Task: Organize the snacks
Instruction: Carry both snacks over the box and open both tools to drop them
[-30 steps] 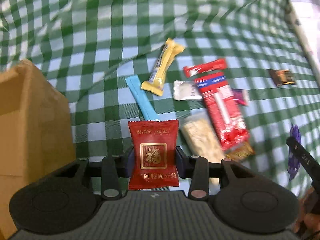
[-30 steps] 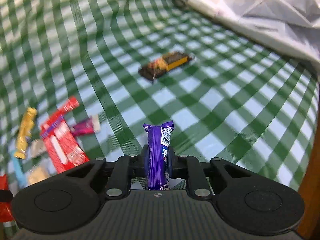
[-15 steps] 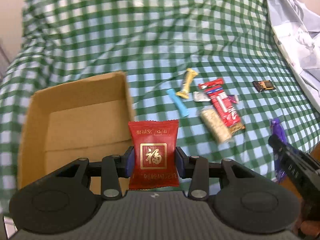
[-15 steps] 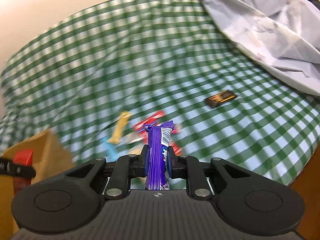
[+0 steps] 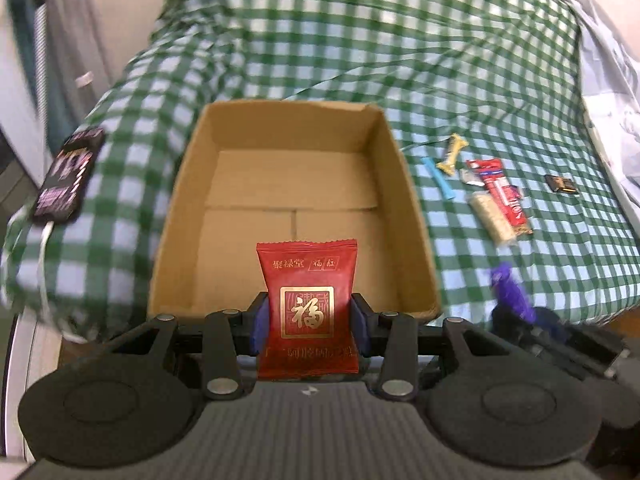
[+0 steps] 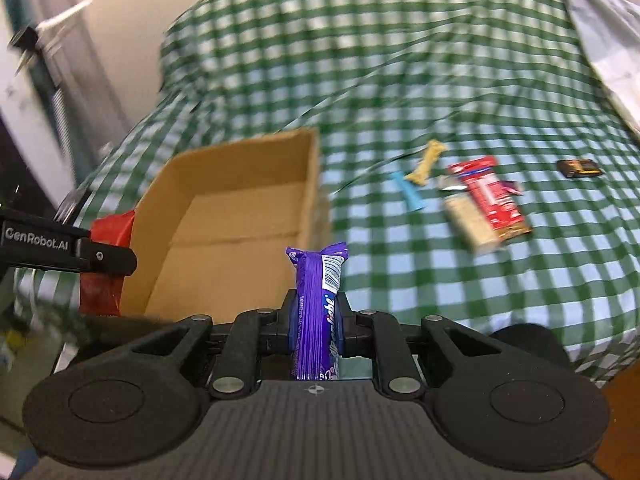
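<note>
Tongs on the left hand (image 5: 307, 324) pinch a flat red foil snack packet with gold characters (image 5: 307, 300), held upright over the near edge of an open brown cardboard box (image 5: 404, 184). Tongs on the right hand (image 6: 316, 320) are pressed tight on a slim purple wrapped candy bar (image 6: 316, 304), standing on end just right of the box. On the green-and-white checked cloth (image 5: 360, 40), right of the box, lie a blue stick pack (image 5: 440, 179), a yellow wrapped bar (image 5: 451, 155), a red-and-white packet (image 5: 502, 192), a pale cracker pack (image 5: 493, 220) and, well apart, a small dark brown bar (image 5: 562, 184).
</note>
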Demonstrator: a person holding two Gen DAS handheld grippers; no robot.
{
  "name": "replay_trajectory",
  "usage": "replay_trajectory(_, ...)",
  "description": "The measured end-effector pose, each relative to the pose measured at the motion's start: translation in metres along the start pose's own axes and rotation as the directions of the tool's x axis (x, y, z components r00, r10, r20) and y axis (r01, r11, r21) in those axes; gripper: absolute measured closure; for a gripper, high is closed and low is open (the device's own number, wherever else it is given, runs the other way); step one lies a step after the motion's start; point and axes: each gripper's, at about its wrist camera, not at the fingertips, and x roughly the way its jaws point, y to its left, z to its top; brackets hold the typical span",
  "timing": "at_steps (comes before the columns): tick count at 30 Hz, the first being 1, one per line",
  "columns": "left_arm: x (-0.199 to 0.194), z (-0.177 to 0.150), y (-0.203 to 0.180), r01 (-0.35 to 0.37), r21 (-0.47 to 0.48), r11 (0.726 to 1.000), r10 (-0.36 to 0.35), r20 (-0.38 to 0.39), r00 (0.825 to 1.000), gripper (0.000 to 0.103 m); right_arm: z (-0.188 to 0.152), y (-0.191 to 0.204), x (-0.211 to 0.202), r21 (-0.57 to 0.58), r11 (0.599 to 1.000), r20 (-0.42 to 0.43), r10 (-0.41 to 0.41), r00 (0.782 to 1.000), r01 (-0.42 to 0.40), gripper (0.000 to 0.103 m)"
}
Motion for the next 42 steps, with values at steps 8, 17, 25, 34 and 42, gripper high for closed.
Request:
replay_trajectory(8,-0.027,-0.022,0.026,0.023,-0.041,0.999,-0.020,0.059,0.998,0.057,0.001,0.031,-0.020,-0.114,0.993,0.032,-0.014,0.999,0.017,0.085)
replay_trajectory(17,-0.032,-0.028,0.027,0.044,-0.039,0.998,-0.041,0.085,0.996,0.057,-0.002,0.032,-0.031,-0.128,0.991,0.049,-0.036,0.998,0.042,0.085)
replay_trajectory(25,-0.012,-0.018,0.041,0.047,-0.065,0.997,-0.043,0.066,0.997,0.057,0.002,0.045,-0.018,-0.176,0.982,0.019,-0.059,0.998,0.061,0.085)
replay_trajectory(34,0.018,0.004,0.060,0.038,-0.098,0.994,-0.034,0.048,0.998,0.057,0.020,0.056,0.007,-0.198,0.978,-0.015,-0.074,0.997,0.070,0.085)
replay_trajectory(42,0.045,0.029,0.069,0.017,-0.117,0.993,-0.014,0.028,1.000,0.057,0.037,0.068,0.036,-0.218,0.974,-0.039,-0.067,0.997,0.057,0.085)
